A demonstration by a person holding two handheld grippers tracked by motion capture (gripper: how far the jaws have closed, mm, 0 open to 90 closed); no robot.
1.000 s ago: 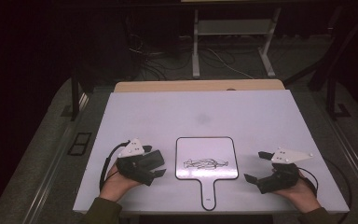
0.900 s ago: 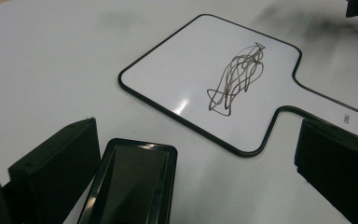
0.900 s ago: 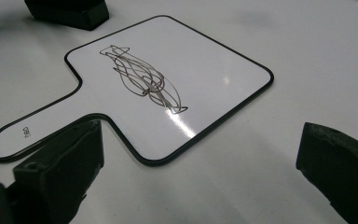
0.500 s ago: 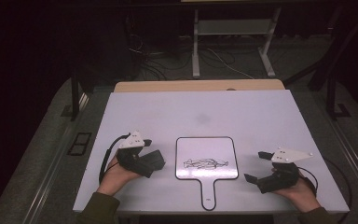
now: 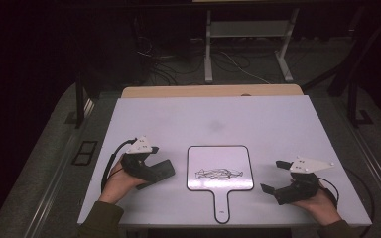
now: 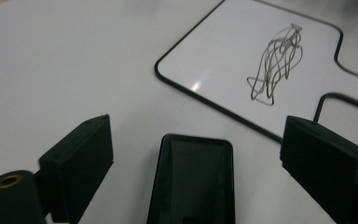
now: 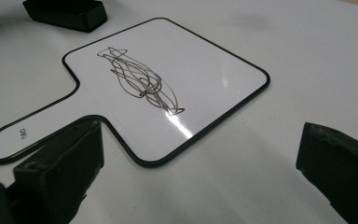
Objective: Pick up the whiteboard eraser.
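Since the earlier frame, my left gripper (image 5: 166,170) has shifted slightly left and toward me, and its jaws have just been closing. They are still standing apart, with a black eraser (image 6: 193,179) lying on the table (image 5: 218,119) between them, and the pads are not touching it. Just right of the eraser, a small paddle-shaped whiteboard (image 5: 220,167) is lying flat, carrying a dark scribble (image 5: 218,173), with its handle pointing toward me. My right gripper (image 5: 273,178) is resting near the board's right edge, jaws wide and holding nothing.
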